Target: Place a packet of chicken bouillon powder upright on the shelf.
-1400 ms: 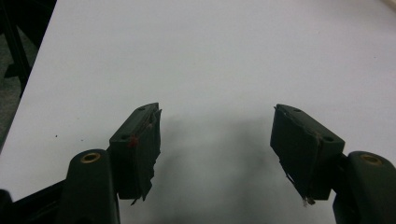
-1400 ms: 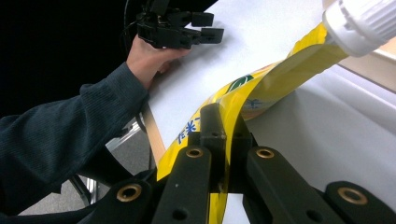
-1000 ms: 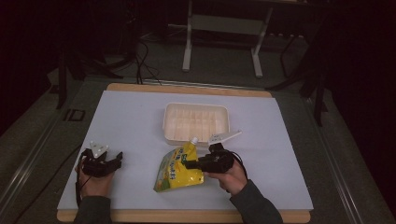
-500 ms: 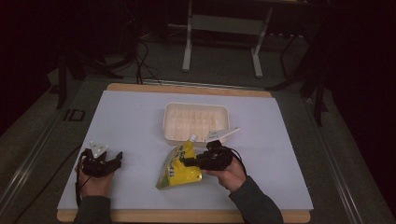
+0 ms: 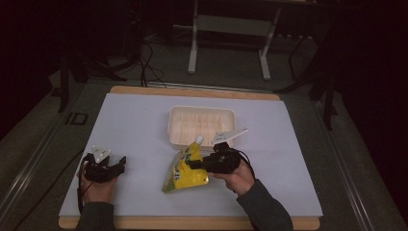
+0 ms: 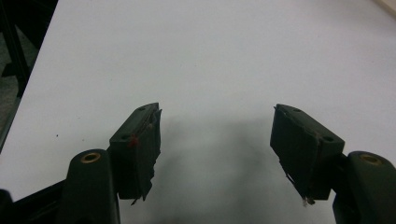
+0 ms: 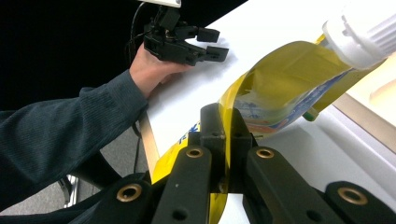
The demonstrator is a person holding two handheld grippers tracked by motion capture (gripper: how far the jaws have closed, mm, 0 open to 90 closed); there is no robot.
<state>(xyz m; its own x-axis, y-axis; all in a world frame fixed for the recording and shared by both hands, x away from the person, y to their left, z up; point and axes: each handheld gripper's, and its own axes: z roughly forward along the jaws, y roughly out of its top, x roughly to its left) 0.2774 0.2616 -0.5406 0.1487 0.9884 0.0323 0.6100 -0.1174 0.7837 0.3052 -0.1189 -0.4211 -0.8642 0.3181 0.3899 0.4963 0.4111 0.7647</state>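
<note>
A yellow spouted pouch with a white cap stands tilted on the white table, its spout toward the tray. My right gripper is shut on the pouch's side edge; in the right gripper view the yellow film is pinched between the two black jaws. My left gripper rests on the table at the front left, jaws wide apart with bare white surface between its fingers. The left gripper and its hand appear far off in the right gripper view too.
A white compartment tray sits just behind the pouch, mid-table. The white board has a wooden border, with dark floor, cables and a metal stand's legs beyond the far edge.
The pouch has been tipped up from lying flatter to standing on edge, drawn a little toward the right gripper. The left gripper has stayed put.
</note>
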